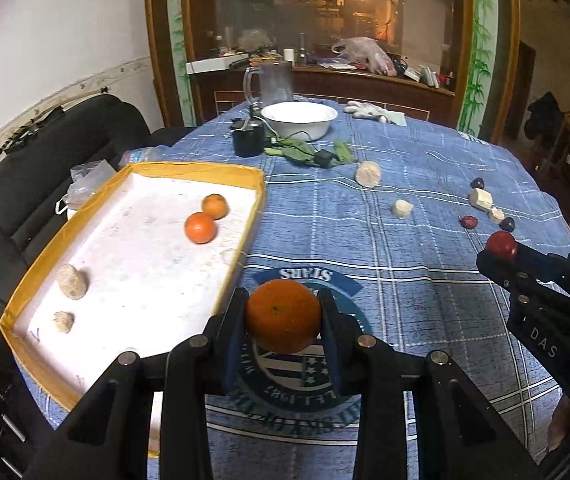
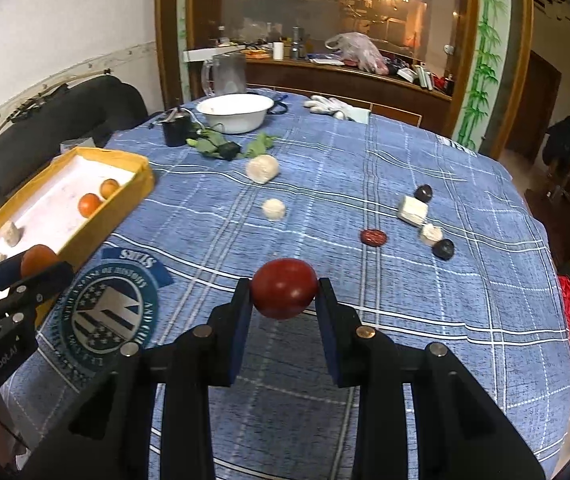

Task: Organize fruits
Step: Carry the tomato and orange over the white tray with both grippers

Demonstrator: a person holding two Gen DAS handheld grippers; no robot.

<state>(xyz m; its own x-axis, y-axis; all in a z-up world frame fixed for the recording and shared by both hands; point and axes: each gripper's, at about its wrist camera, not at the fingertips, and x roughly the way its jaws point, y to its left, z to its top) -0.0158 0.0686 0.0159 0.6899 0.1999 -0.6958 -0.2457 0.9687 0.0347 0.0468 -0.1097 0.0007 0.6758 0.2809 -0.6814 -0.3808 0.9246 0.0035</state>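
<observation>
The left hand-held gripper point(image 1: 283, 316) is clenched on a round, dimpled orange point(image 1: 283, 315), held above the blue checked desk point(image 1: 425, 208) just beside the yellow-rimmed tray point(image 1: 189, 168). The right hand-held gripper point(image 2: 284, 294) grasps a smooth, glossy red fruit point(image 2: 284, 288) over the desk. Both fruits are nearly spherical, with no clear long axis.

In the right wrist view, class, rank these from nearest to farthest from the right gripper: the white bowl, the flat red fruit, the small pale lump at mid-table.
Measured from the right gripper, which holds a red fruit:
1. Flat red fruit, just beyond it, to the right.
2. Small pale lump, straight ahead at mid-table.
3. White bowl, at the far edge, left of centre.
</observation>
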